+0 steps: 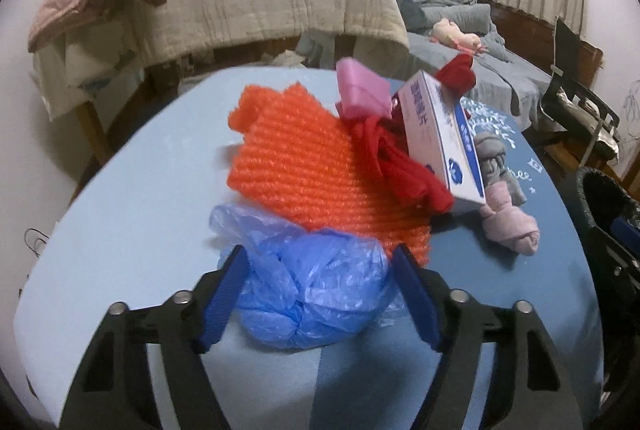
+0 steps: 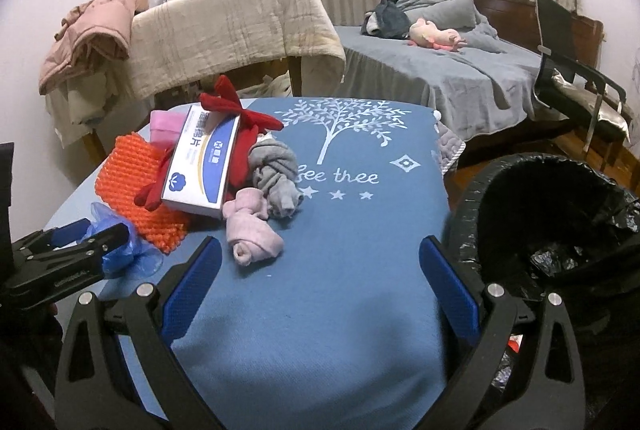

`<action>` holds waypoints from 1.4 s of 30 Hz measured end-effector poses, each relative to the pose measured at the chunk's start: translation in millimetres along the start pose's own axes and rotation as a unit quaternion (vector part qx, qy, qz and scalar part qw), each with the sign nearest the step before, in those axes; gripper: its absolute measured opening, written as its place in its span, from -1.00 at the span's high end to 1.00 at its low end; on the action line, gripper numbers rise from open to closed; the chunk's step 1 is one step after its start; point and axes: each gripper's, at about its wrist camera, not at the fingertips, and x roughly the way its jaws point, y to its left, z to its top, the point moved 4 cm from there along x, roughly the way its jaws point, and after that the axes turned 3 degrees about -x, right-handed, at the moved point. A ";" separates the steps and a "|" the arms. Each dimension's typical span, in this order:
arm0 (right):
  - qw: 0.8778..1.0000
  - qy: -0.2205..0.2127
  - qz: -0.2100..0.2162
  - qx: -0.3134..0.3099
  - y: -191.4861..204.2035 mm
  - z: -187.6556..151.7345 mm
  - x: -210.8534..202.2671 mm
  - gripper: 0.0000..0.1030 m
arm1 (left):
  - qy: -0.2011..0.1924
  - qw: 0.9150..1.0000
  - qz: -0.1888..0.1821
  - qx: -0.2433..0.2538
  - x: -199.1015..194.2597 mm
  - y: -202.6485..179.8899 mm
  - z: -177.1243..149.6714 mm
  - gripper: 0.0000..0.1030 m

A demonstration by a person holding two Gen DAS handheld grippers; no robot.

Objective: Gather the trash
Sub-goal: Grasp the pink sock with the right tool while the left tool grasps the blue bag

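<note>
So the left gripper (image 1: 316,294) has its jaws partly open around the blue bag (image 1: 312,290), low centre in its view, pads not clearly pressing. Thin plastic could slip out or drag the orange mesh (image 1: 320,170) it touches. Only the right view shows the bin (image 2: 552,230) at right; the right gripper (image 2: 320,286) is wide open, empty.

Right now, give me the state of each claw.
Left claw: around the blue plastic bag, pads at its sides; firm grip cannot be told.
Right claw: open, empty, over the blue cloth.
</note>
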 end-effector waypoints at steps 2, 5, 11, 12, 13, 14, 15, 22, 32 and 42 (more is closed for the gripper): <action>1.000 0.003 0.002 -0.001 2.2 0.4 3.2 -0.87 | 0.004 1.000 -0.005 0.000 1.9 0.6 -1.1 -0.25; 1.000 0.005 0.006 -0.004 6.0 0.9 6.9 -0.87 | 0.005 1.000 -0.010 0.001 1.0 0.3 -1.7 -0.06; 1.000 0.010 0.016 -0.013 17.0 2.5 16.1 -0.87 | -0.010 1.000 -0.005 0.008 -2.9 -1.7 -0.8 0.35; 1.000 0.013 0.017 -0.016 19.6 2.7 19.3 -0.87 | -0.011 1.000 -0.004 0.011 -3.0 -3.8 -1.1 0.39; 1.000 0.016 0.020 -0.018 21.8 3.3 22.4 -0.86 | -0.012 1.000 -0.002 0.015 -3.4 -5.7 -1.5 0.40; 0.999 0.020 0.022 -0.020 24.2 3.8 26.2 -0.86 | -0.013 1.000 -0.002 0.016 -3.6 -5.9 -1.4 0.41; 0.999 0.024 0.024 -0.019 25.9 4.4 29.5 -0.86 | -0.013 1.000 -0.003 0.016 -3.6 -5.5 -1.3 0.41; 0.997 0.057 0.039 -0.028 36.3 7.6 51.8 -0.41 | -0.011 1.000 -0.008 0.005 -3.6 -1.3 0.0 0.27; 0.993 0.076 0.080 -0.045 46.7 2.4 52.3 0.34 | 0.008 1.000 -0.003 -0.008 2.1 5.5 -2.2 -0.51; 0.995 0.053 0.079 -0.036 33.5 5.4 19.8 0.34 | 0.025 0.999 -0.021 -0.004 3.8 -8.9 -9.1 -0.10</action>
